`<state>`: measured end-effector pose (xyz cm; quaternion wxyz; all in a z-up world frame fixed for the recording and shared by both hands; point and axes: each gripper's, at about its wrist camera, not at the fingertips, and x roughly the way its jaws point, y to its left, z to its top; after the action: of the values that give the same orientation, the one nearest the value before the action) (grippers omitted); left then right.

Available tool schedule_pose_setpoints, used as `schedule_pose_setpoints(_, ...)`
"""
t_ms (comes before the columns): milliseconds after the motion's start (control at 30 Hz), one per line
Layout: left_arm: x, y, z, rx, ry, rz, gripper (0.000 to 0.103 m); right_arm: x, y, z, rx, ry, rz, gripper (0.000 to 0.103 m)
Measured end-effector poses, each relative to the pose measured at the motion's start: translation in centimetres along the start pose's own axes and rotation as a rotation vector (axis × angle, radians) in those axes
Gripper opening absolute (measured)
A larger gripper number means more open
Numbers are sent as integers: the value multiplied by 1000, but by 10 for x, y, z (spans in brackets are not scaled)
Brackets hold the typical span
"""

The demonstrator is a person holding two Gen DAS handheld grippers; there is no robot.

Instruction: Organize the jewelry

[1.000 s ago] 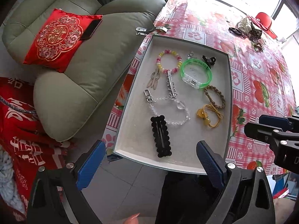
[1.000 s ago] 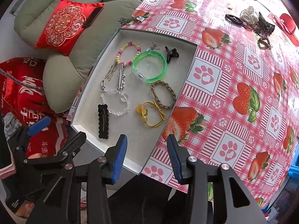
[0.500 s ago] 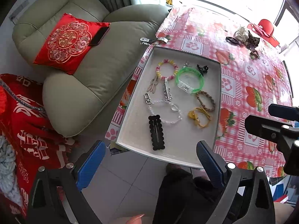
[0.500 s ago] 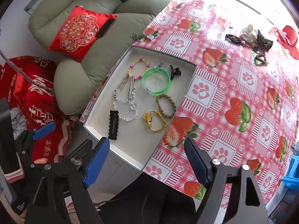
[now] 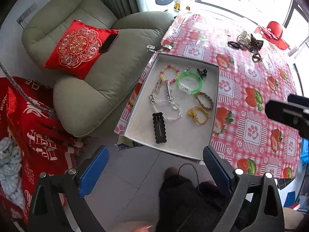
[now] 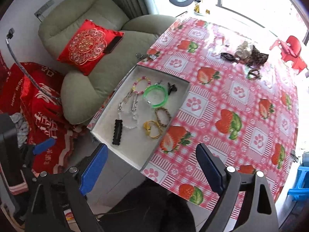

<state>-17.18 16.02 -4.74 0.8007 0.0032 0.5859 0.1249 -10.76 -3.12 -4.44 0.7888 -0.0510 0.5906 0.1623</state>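
Note:
A shallow grey tray (image 5: 183, 137) (image 6: 135, 150) sits on the near left corner of the strawberry-print table (image 5: 251, 100). In it lie a black scalloped hair clip (image 5: 159, 127) (image 6: 117, 132), a green bangle (image 5: 190, 83) (image 6: 155, 96), a pink-yellow bead bracelet (image 5: 169, 73), a clear crystal chain (image 5: 168, 110), a braided brown bracelet (image 5: 204, 100) and a yellow cord (image 5: 198, 115). My left gripper (image 5: 155, 166) hangs open high above the tray's near edge, holding nothing. My right gripper (image 6: 152, 160) is beside it, its jaws opening wide with nothing between them.
A pile of hair ties and scrunchies (image 5: 249, 42) (image 6: 249, 55) lies at the table's far right. Keys (image 5: 158, 47) rest at the table edge behind the tray. A green armchair (image 5: 100, 89) with a red cushion stands left. Red bedding (image 5: 38, 127) covers the floor.
Both grippers have risen and pulled back from the tray, which looks smaller now. The right gripper's jaws have spread from narrow to wide. The left jaws stayed open.

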Motion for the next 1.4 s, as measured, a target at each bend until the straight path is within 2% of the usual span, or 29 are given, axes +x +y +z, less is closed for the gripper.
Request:
schedule_pose_setpoints(167,-5,10,13,44,-21,-7,102,-3,-1,-1,40,14,-11,93)
schedule_pose_setpoints(300,-5,24,25,99,-26,-11,102,0,8,1,76,20,-55,93)
schedule_pose_setpoints(633,2,37,54,181,-53,-71,102,4,35,14,160,3,-118,93)
schedule_pose_setpoints(1133,17,43,61,197,-18,-130,102,12,46,25,195,12,-166,93)
schedule_pose_setpoints(1400,20,45,61,195,-11,-133,102,17,52,26,189,20,-165,93)
